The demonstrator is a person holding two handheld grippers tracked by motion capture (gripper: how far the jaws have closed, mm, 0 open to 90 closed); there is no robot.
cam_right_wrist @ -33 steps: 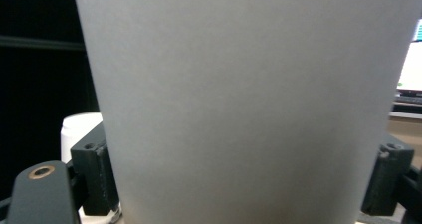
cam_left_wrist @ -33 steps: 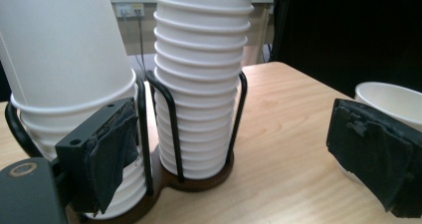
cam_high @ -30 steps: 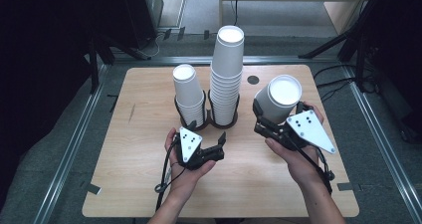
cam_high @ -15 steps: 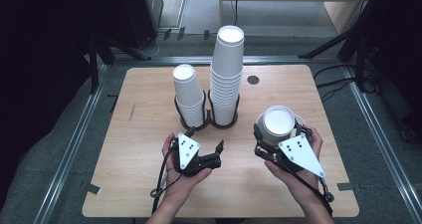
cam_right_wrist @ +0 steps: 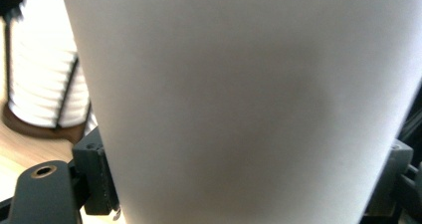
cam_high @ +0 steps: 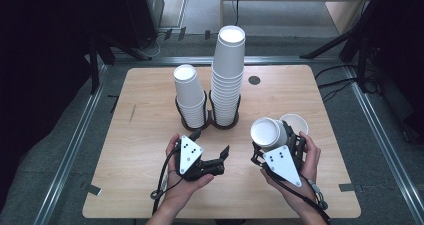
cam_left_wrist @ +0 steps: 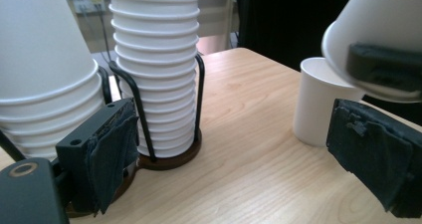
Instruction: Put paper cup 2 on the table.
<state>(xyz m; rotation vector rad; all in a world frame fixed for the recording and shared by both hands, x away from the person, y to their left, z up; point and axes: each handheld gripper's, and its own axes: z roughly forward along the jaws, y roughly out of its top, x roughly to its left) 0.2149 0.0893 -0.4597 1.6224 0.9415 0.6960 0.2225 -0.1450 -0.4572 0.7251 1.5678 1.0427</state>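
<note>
Now lower toward the desk (cam_high: 150, 135), the right gripper (cam_high: 280, 147) stays clamped on an upside-down paper cup (cam_high: 267, 133), with another cup (cam_high: 295, 123) standing just beyond it, so setting down seems next; left gripper (cam_high: 222, 157) waits open, empty.

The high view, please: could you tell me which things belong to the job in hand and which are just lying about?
In the job:
- right gripper, shut on an upside-down paper cup
- single cup standing on the table
- short stack and tall stack in wire holders

Lying about:
- left gripper, open and empty
- dark disc
</note>
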